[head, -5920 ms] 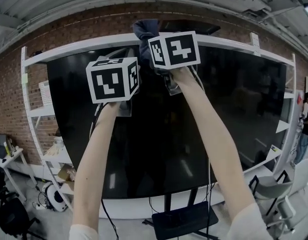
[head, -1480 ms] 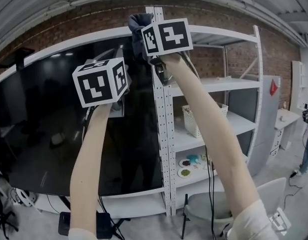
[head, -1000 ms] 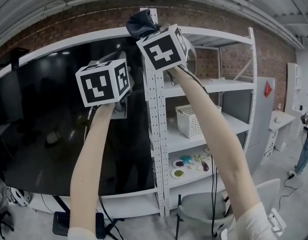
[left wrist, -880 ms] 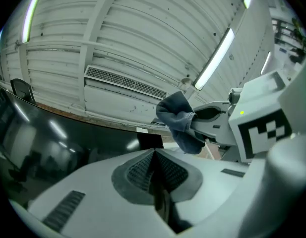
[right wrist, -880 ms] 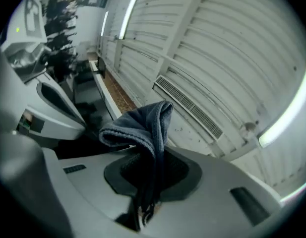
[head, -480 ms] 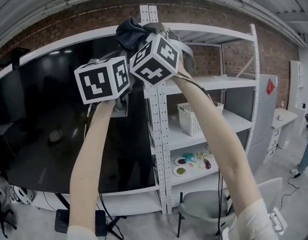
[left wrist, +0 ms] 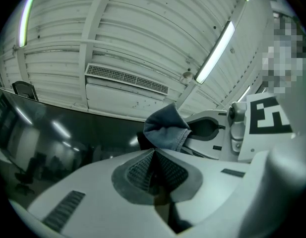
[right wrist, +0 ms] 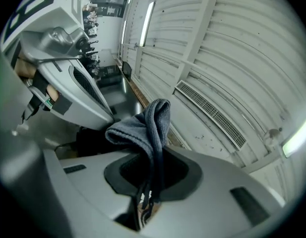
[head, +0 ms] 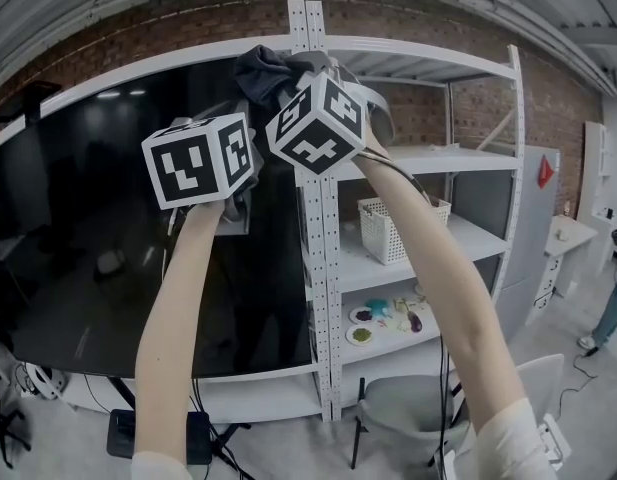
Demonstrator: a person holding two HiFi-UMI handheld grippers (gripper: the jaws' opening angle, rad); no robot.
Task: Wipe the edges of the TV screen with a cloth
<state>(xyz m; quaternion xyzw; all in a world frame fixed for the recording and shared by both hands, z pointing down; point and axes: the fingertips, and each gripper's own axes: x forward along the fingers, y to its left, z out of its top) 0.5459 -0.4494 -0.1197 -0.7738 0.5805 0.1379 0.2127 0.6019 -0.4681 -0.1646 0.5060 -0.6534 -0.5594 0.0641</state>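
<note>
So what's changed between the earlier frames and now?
The right gripper, tongs still shut on the cloth, slid rightward along the top edge of the TV to its right corner, then tilted. The left gripper stayed shut, empty, beside it.

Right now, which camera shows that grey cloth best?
The right gripper view: the cloth sits in its centre, close up, folded and pinched between the jaws of the right gripper. The left gripper view shows only a bunched end of it. The head view shows a small dark lump, partly hidden behind that gripper.
</note>
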